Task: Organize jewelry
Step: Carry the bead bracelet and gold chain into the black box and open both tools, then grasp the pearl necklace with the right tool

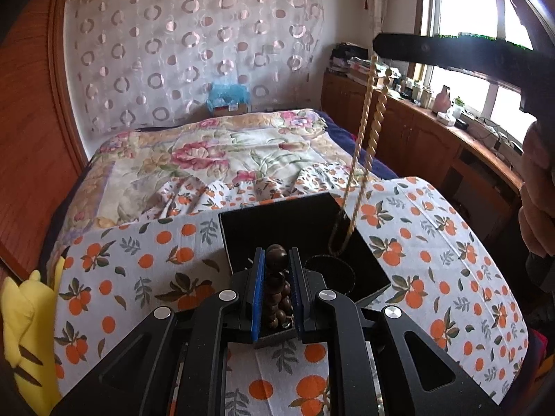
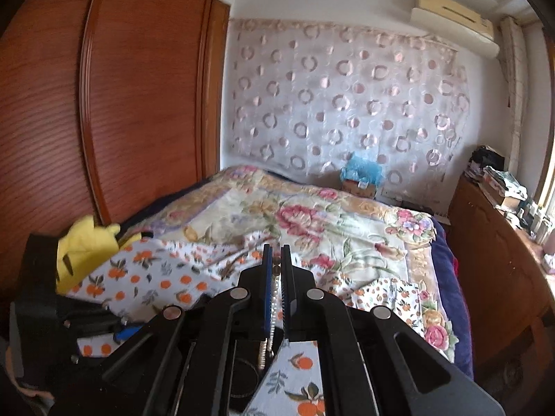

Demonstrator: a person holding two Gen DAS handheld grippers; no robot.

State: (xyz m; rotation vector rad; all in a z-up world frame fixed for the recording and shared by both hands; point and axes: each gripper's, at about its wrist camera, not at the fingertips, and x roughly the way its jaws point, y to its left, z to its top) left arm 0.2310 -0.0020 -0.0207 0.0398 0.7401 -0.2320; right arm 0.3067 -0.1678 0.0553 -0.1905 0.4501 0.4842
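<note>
My left gripper (image 1: 276, 251) is shut on a string of dark brown wooden beads (image 1: 277, 284), held just over the near edge of an open black box (image 1: 256, 228). My right gripper (image 1: 378, 45) reaches in from the upper right, with a hand (image 1: 537, 190) behind it. It is shut on a twisted gold necklace (image 1: 364, 131) that hangs down, its lower loop reaching into the box. In the right wrist view the necklace (image 2: 274, 298) is pinched between the blue pads of my right gripper (image 2: 276, 248). The left gripper (image 2: 41, 312) shows at the lower left.
The box sits on a white cloth with orange fruit print (image 1: 433, 242) at the foot of a bed with a floral quilt (image 1: 208, 152). A yellow plush toy (image 1: 27, 329) lies at the left. A wooden wardrobe (image 2: 104, 104) stands left; a cluttered wooden cabinet (image 1: 416, 128) runs under the window.
</note>
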